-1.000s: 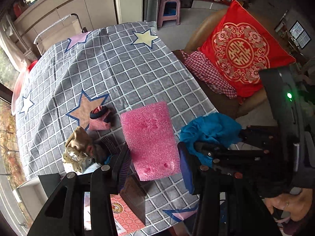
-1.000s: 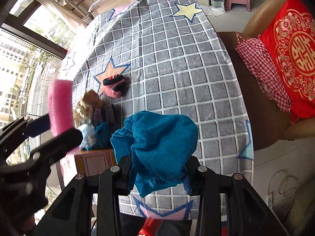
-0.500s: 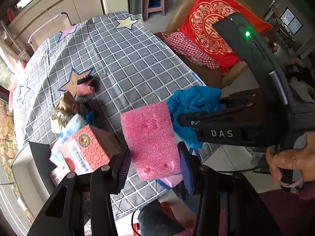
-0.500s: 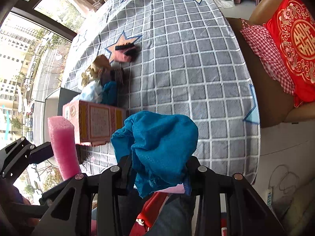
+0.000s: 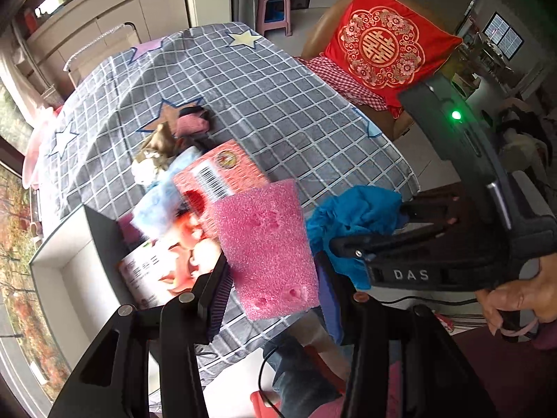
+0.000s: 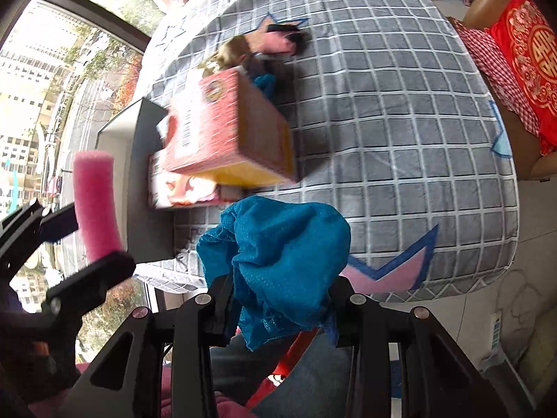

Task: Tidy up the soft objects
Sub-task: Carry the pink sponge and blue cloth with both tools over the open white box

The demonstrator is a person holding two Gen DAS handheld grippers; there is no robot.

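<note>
Soft objects are held in both grippers, 1 in each. Nearest in the left wrist view, 1 pink foam sponge [image 5: 268, 247] is clamped between the fingers of the left gripper [image 5: 273, 284], whose jaws are closed against its 2 sides. In the right wrist view, 1 crumpled blue cloth [image 6: 278, 261] is pinched in the right gripper [image 6: 278, 308], its jaws closed on the bundle and largely hidden by it. Each view also shows the other gripper from the side: the sponge [image 6: 95, 205] is seen edge-on at the left of the right wrist view, and the cloth [image 5: 351, 223] sits at the right of the left wrist view, where a hand [image 5: 518, 296] on the handle and 1 green light [image 5: 455, 115] are seen that the right wrist view does not show. Beyond the grippers, 1 red carton [image 6: 226, 129] is seen, blurred, over a flat printed box [image 5: 167, 268] at the near edge of the table [image 5: 285, 111], which is covered by a grey checked cloth with stars. Behind the carton lies a pile of soft items: 1 pale blue piece [image 5: 163, 191], 1 beige and white piece [image 5: 153, 156] and 1 pink and black piece [image 5: 191, 123]; an exact count of the pile cannot be told. Farthest, 1 red cushion [image 5: 386, 45] leans on a chair beside the table, and 1 pink stool [image 5: 273, 12] stands on the floor; high-rise buildings [image 6: 31, 80] outside the window are shown only in the right wrist view.
</note>
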